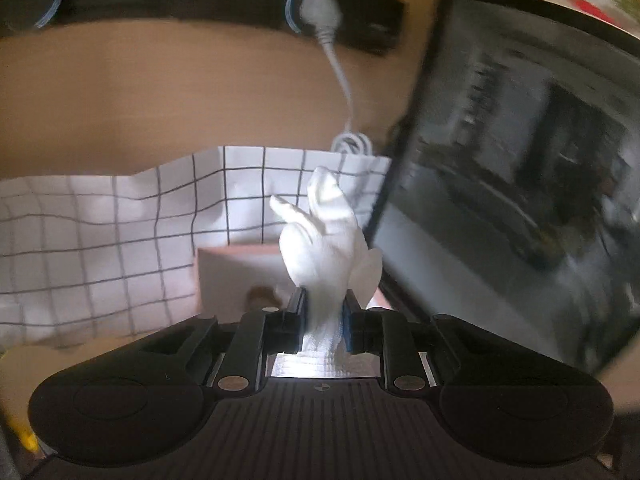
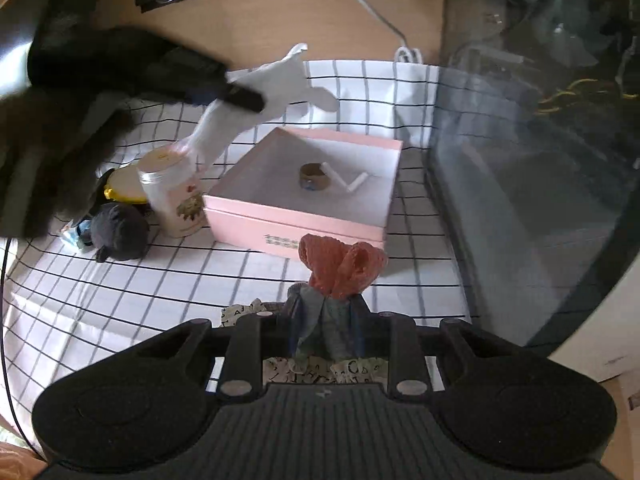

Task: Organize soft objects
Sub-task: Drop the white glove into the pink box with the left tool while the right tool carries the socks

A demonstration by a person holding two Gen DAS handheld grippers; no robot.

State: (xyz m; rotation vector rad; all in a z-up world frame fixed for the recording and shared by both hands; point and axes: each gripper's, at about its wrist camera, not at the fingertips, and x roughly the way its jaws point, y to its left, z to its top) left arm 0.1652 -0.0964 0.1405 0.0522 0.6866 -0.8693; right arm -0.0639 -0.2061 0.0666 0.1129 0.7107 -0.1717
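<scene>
Left tool [image 1: 323,312] nearly closed, clamped on a white glove [image 1: 320,236]; seen also from the right wrist view at about 10 o'clock [image 2: 236,94], with the glove [image 2: 276,80] hanging out either side of it. Right tool [image 2: 325,320] likewise almost closed, pinching a grey and orange sock [image 2: 340,268] at its grey end.

Progress: early to midway, by the look of things. Both soft items lifted clear of the tabletop [image 2: 120,292], neither yet put anywhere. Pink box [image 2: 296,216] open at 12 o'clock from the right tool, holding only a brown ring [image 2: 313,176] and two white sticks [image 2: 357,182], no soft item inside. Dark plush toy [image 2: 118,232] left lying at 9 o'clock beside a jar [image 2: 172,196], just off the box's left corner. Probably the box as destination, though not certain from these views.

Glove: long axis roughly upright in the left wrist view, cuff down in the tool, fingers pointing to 12 o'clock, thumb towards 11; blurred, so the exact finger spread unclear. From the right wrist view, long axis running from 7 to 1 o'clock, fingers high above the box's far rim.

Sock: long axis pointing away from the tool towards 12 o'clock, orange end folded into two lobes just short of the box's near wall.
</scene>
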